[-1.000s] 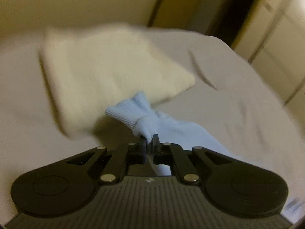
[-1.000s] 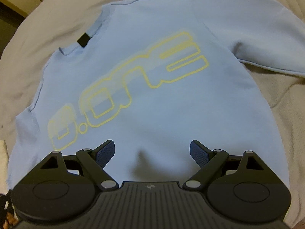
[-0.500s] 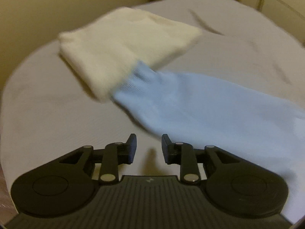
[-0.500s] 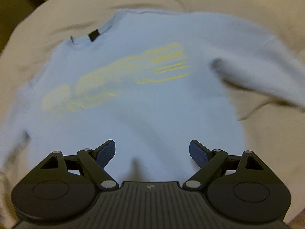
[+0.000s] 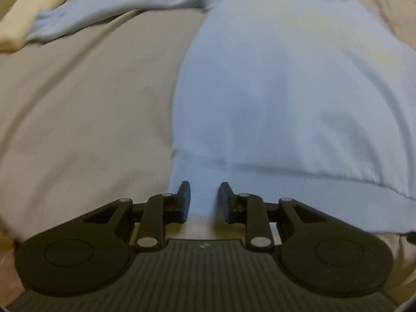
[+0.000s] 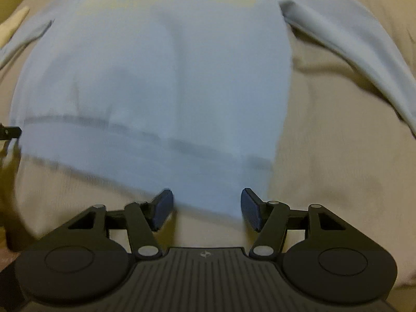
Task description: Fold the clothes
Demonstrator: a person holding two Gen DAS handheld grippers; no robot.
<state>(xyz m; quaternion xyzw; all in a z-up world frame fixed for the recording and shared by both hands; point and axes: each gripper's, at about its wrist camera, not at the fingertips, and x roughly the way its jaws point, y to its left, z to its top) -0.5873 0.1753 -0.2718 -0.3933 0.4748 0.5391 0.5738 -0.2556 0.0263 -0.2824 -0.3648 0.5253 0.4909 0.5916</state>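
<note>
On the bed (image 5: 78,109) the light blue sweatshirt (image 5: 286,91) lies spread flat, face up, both sleeves out to the sides; nothing is folded yet, so the whole job is ahead. A folded cream garment (image 5: 31,7) sits touching the far sleeve's cuff. My left gripper (image 5: 204,197) hangs over the ribbed hem's near-left corner, jaws narrowly apart, pinching nothing. My right gripper (image 6: 206,208) hangs over the other hem corner; its jaws have just been closing, with the hem edge between them but not clamped.

Both wrist cams look down, close, sharing sweater (image 5: 286,91) hem.
</note>
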